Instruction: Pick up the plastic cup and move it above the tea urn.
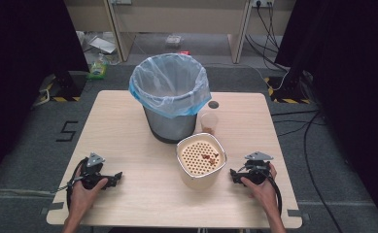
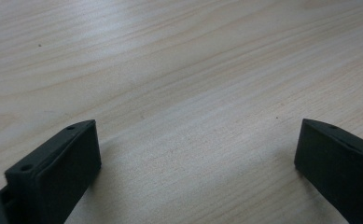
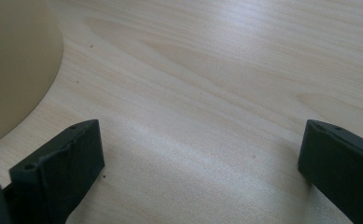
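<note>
Strainer container (image 1: 201, 160), cream-coloured with a perforated insert carrying a few brown scraps, stands at the middle of the worktop (image 1: 128, 126), just in front of the lined waste bin (image 1: 170, 95) and a small plastic cup (image 1: 209, 122). Right gripper (image 1: 234, 175) rests on the worktop just beside the container, fingers (image 3: 62, 163) spread wide apart and holding nothing; left gripper (image 1: 116, 177) lies well apart to the other side, fingers (image 2: 58, 163) likewise open. Risks: a one-sided grasp on the smooth rounded wall may slip or tip the container, spilling scraps; a careless lift toward the bin may knock over the cup.
</note>
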